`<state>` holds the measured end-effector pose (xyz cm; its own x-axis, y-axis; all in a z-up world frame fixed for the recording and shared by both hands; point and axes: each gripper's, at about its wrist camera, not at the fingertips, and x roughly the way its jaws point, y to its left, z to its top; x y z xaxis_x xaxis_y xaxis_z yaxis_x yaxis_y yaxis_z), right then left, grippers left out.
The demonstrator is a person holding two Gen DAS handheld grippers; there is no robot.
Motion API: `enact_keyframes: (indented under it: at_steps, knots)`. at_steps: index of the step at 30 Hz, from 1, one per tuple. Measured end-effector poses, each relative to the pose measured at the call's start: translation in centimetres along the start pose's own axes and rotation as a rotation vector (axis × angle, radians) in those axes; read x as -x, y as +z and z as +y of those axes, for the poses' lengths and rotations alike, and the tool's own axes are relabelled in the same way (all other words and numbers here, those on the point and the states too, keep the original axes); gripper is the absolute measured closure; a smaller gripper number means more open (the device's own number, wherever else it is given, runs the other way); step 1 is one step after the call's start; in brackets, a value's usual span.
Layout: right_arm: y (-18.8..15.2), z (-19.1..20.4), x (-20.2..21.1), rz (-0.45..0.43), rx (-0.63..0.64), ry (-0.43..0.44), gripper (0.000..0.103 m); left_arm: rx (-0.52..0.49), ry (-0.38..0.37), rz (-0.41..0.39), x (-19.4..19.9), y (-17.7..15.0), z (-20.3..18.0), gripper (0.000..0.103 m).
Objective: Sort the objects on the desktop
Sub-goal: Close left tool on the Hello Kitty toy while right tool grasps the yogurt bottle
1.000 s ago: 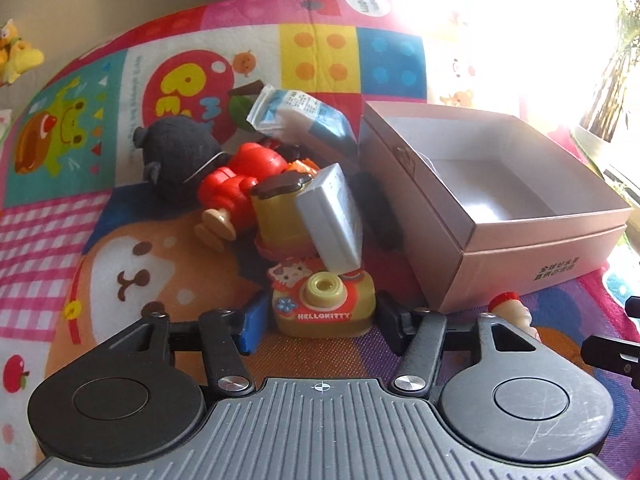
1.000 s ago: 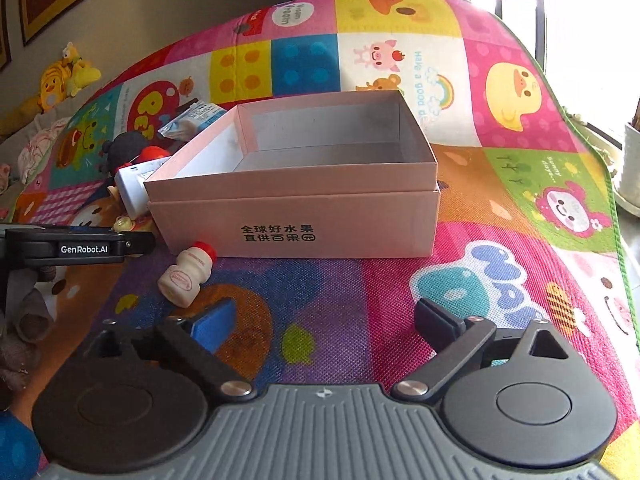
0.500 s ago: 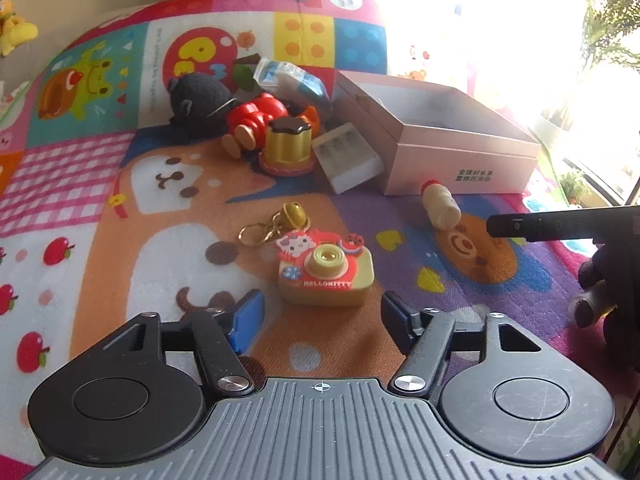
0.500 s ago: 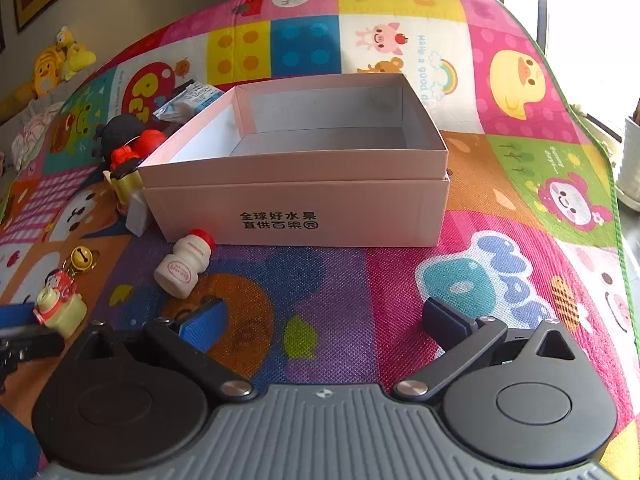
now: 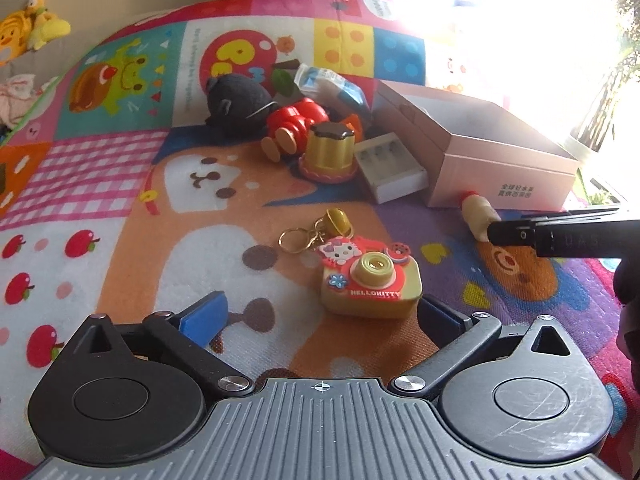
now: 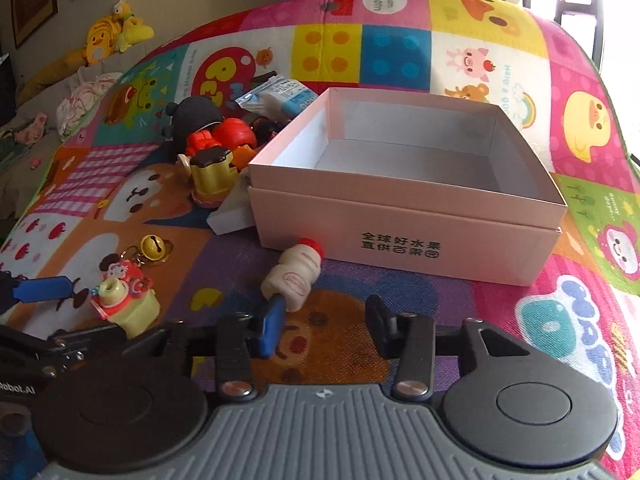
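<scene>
A yellow and red Hello Kitty toy camera (image 5: pixel 370 284) lies on the play mat, keyring and gold bell (image 5: pixel 336 220) attached. My left gripper (image 5: pixel 322 316) straddles it from behind. Its jaws are opening wide and the pads stand clear of the toy. A small yoghurt bottle (image 6: pixel 294 276) with a red cap lies on its side against the front of the open pink box (image 6: pixel 400 236). My right gripper (image 6: pixel 326 328) is just short of the bottle. Its jaws are closing with nothing between them, and the bottle's base sits by the blue left pad.
Left of the box is a pile: a gold stamp toy (image 5: pixel 330 152), a red figure (image 5: pixel 296 120), a black plush (image 5: pixel 236 100), a white case (image 5: pixel 392 172) and a blue packet (image 5: pixel 328 80). Plush toys (image 6: pixel 112 36) lie beyond the mat. A hand holds the right gripper.
The left gripper pulled back from the pile with the toy camera, left it on the mat and spread its jaws. The right gripper moved towards the bottle and its jaws narrowed.
</scene>
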<state>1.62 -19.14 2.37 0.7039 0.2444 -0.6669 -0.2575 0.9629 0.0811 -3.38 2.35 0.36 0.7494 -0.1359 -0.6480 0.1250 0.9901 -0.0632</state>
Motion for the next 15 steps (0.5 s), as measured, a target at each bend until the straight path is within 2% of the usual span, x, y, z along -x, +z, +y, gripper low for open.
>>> enact_keyframes:
  at_steps: [2, 4, 7, 9, 10, 12, 14, 15]
  knots:
    - [0.4, 0.4, 0.0, -0.017, -0.001, 0.004, 0.060, -0.005, 0.004, -0.001, 0.0, 0.0, -0.1, 0.000]
    - [0.7, 0.5, -0.4, 0.002, -0.020, 0.037, 0.060, -0.005, 0.005, -0.001, 0.0, -0.1, -0.2, 0.000]
    - [1.1, 1.3, -0.7, 0.020, -0.037, 0.157, 0.060, -0.010, 0.007, 0.001, 0.0, -0.1, -0.2, 0.000]
    - [1.2, 2.1, 0.0, -0.010, -0.017, 0.230, 0.060, -0.009, 0.007, 0.000, 0.0, -0.1, -0.2, 0.000]
    - [1.2, 2.6, 0.4, -0.038, 0.009, 0.223, 0.058, -0.008, 0.007, 0.000, 0.0, -0.1, -0.2, 0.000]
    - [1.1, 3.2, 1.0, -0.088, 0.074, 0.154, 0.049, -0.008, 0.006, 0.000, 0.0, -0.1, -0.1, 0.000]
    - [1.0, 3.0, 0.9, -0.104, 0.110, 0.101, 0.039, -0.007, 0.005, -0.001, 0.0, -0.1, -0.1, 0.000]
    - [1.1, 2.6, 0.8, -0.096, 0.110, 0.094, 0.039, -0.006, 0.005, -0.002, 0.0, -0.1, -0.1, 0.000]
